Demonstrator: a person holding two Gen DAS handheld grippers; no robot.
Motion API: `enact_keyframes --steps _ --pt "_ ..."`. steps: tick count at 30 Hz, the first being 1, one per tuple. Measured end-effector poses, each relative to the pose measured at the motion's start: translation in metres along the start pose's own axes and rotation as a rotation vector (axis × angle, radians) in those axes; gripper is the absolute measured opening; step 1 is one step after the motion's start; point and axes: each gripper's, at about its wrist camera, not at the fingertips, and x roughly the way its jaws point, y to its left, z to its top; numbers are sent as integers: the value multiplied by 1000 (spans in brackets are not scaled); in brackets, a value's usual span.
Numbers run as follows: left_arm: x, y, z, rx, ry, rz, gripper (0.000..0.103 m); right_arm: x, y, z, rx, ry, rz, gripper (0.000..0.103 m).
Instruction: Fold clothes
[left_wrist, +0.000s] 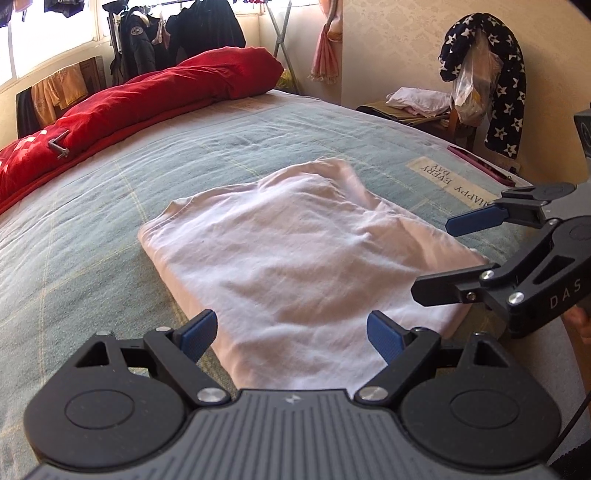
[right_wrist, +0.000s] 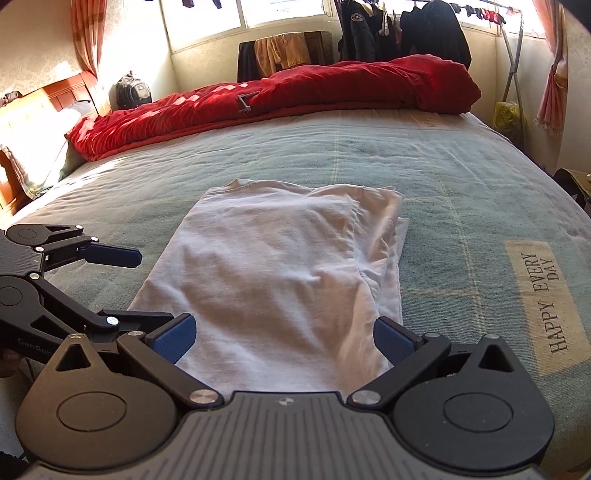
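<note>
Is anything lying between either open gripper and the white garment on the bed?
Nothing visible is. The left gripper and right gripper are both open at the near edge of the partly folded white garment, with only bare bedspread around it. The red duvet lies well beyond, at the bed's far side.

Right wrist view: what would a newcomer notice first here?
First, the white garment, folded to a rough rectangle, lying in the middle of the pale green bedspread. Behind it, a bright red quilt is heaped along the far side under the window. Both the right gripper and the left gripper are open and empty.
</note>
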Motion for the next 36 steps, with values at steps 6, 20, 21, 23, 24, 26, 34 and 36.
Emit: enact_keyframes --steps 6,20,21,23,24,26,34,36 --pt "21 4 10 14 30 -36 88 6 -6 5 22 -2 7 103" --pt "42 10 39 81 75 -39 89 16 -15 12 54 -9 23 103" --pt "43 9 41 86 75 -41 89 15 -16 13 57 -13 23 103" --pt "45 7 44 97 76 -46 89 12 -17 13 65 -21 23 103" --pt "46 6 46 102 76 -48 89 11 -18 13 68 -24 24 103" --pt "48 4 49 112 76 -52 89 8 -20 14 72 -33 17 103" --pt "66 -5 46 112 121 -96 89 -8 -28 16 97 -71 3 103" --pt "65 -9 47 113 118 -114 89 -11 -31 16 107 -81 2 103"
